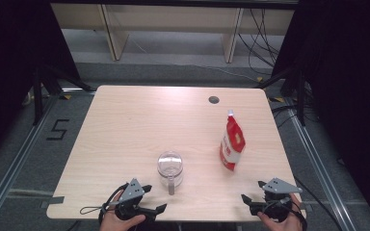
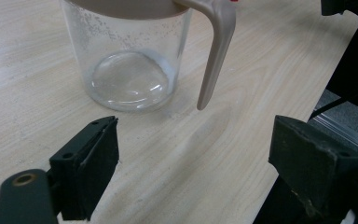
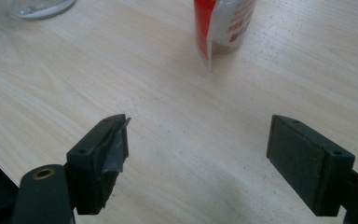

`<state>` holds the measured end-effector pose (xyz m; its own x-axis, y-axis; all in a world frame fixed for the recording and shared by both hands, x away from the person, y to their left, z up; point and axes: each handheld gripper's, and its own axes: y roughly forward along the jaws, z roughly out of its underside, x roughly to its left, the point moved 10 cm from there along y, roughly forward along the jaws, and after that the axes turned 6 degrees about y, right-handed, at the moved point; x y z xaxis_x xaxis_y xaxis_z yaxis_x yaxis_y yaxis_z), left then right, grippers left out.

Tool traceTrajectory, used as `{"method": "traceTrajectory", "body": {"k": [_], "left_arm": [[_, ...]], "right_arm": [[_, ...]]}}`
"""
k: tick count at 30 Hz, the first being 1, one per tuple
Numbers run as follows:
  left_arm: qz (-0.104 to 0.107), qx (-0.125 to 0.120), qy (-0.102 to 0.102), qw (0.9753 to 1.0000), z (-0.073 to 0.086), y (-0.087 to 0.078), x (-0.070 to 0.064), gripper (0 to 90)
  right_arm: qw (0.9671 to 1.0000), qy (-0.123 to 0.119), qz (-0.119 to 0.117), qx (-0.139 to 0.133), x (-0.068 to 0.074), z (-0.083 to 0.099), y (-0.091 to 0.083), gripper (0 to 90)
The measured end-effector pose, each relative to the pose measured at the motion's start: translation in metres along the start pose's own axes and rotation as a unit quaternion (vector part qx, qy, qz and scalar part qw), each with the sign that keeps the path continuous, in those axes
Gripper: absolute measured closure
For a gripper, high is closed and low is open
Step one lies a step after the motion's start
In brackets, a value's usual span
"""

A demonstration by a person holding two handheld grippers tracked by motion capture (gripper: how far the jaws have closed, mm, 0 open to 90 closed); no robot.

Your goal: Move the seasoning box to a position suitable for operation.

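A clear glass pitcher (image 1: 170, 166) with a tan handle (image 1: 171, 185) stands near the table's front middle; the left gripper view has it close up (image 2: 130, 60), its handle (image 2: 214, 56) hanging toward the jaws. A red and white pouch (image 1: 232, 143) stands upright to the right, its base at the top of the right gripper view (image 3: 223, 23). My left gripper (image 1: 154, 198) rests open at the front edge, just left of the pitcher's handle. My right gripper (image 1: 253, 191) is open at the front right corner, short of the pouch. Neither holds anything.
The wooden table (image 1: 139, 125) has a dark round grommet hole (image 1: 214, 100) near its far edge. Black curtains flank both sides, and cables lie on the floor beyond the far right corner (image 1: 265, 57). A floor mark "5" (image 1: 58, 130) is at left.
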<state>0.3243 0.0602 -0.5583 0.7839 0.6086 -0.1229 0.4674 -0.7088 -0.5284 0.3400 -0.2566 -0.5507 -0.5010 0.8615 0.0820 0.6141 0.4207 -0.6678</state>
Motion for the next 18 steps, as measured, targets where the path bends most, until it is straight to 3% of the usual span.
{"method": "traceTrajectory", "body": {"k": [6,10,14,16,18], "left_arm": [[-0.014,-0.01,0.01,0.9998,-0.006,0.0,0.002,19.4],[-0.013,-0.008,0.013,0.9998,-0.008,0.003,0.002,24.8],[-0.013,-0.014,0.036,0.9992,-0.017,0.01,-0.006,36.5],[-0.028,-0.014,0.058,0.9978,-0.02,0.011,-0.005,42.0],[-0.032,-0.016,0.067,0.9971,-0.022,0.014,-0.005,47.2]], "right_arm": [[1.0,0.002,0.005,-0.004,-0.001,-0.001,-0.001,23.3],[1.0,0.0,0.004,-0.004,-0.001,-0.001,-0.001,23.7],[1.0,-0.005,0.002,-0.004,0.0,-0.002,0.0,24.5],[1.0,-0.002,0.003,-0.002,0.001,-0.001,0.0,24.4],[1.0,-0.004,0.003,-0.003,0.0,-0.001,0.0,24.5]]}}
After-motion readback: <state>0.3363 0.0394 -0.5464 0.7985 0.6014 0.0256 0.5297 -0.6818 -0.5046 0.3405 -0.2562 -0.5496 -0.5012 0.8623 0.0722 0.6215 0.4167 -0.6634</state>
